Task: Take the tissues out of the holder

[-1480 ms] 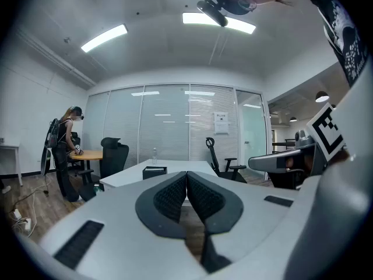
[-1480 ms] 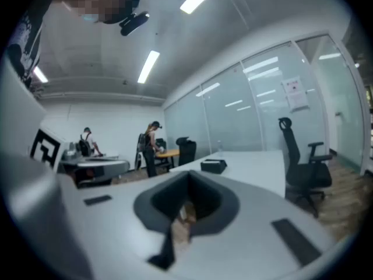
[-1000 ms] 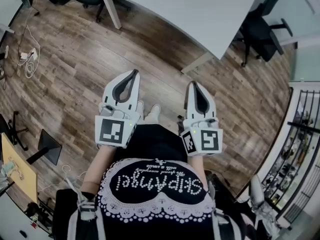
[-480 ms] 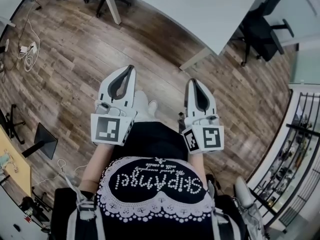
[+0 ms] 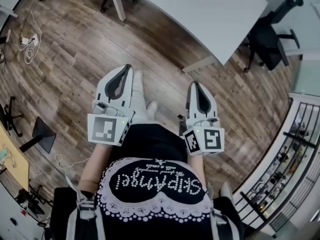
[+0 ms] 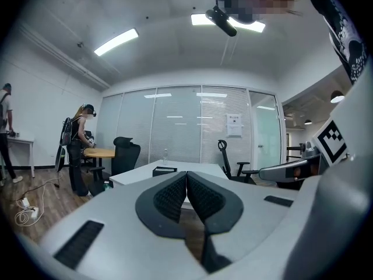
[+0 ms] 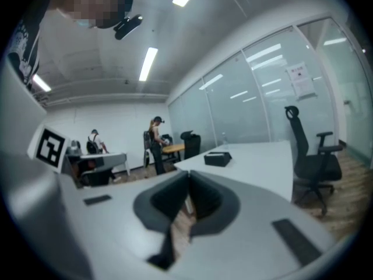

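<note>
- Nearest, in the head view, is the person's black top with white lettering (image 5: 157, 181); both forearms reach forward from it.
- The left gripper (image 5: 127, 69) is held out over the wooden floor (image 5: 70, 59). Its marker cube (image 5: 106, 129) faces up. In the left gripper view its jaws are pressed together at the tips, with nothing between them.
- The right gripper (image 5: 194, 84) is held beside it, the two well apart, with its marker cube (image 5: 204, 140) nearest the body. In the right gripper view its jaws also meet, and they hold nothing.
- The person's white shoes (image 5: 139, 95) show on the floor between the two grippers.
- Beyond the grippers stands a white table (image 5: 200, 9).
- The tissue holder (image 6: 164, 170), a low dark box, sits on that table, well clear of both grippers. Tissues in it cannot be made out.
- A black office chair (image 5: 267, 36) stands at the table's right side.
- Farther off, a standing person (image 6: 76, 150) leans at a small wooden table (image 6: 100, 153) before a glass wall (image 6: 186, 127).
</note>
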